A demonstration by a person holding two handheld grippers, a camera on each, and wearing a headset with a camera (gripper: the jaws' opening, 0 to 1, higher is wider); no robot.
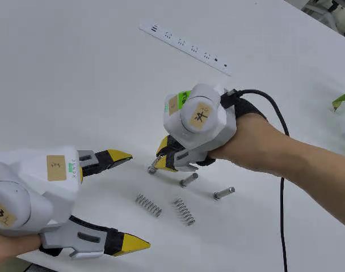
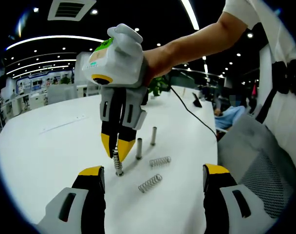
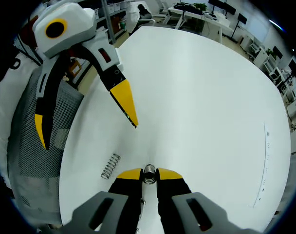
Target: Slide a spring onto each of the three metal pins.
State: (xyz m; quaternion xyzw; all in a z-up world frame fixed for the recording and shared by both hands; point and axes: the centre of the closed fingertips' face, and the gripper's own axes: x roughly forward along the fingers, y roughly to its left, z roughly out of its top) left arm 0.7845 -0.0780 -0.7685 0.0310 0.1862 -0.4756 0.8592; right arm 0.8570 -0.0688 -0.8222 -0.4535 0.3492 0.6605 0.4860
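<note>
My right gripper (image 1: 162,161) points down at the table, shut on a spring (image 3: 149,174) that sits over the left metal pin (image 2: 118,165). Two bare pins (image 1: 188,180) (image 1: 223,193) stand upright just to its right. Two loose springs (image 1: 148,205) (image 1: 184,211) lie on the white table in front of the pins. My left gripper (image 1: 135,199) hovers at the lower left, open, with nothing between its yellow-tipped fingers (image 2: 92,174); the loose springs lie ahead of it.
A white power strip (image 1: 186,46) lies at the far side of the white table (image 1: 76,85). A black cable (image 1: 280,147) trails from the right gripper toward the table's near edge. A green leaf (image 1: 343,97) pokes in at the right.
</note>
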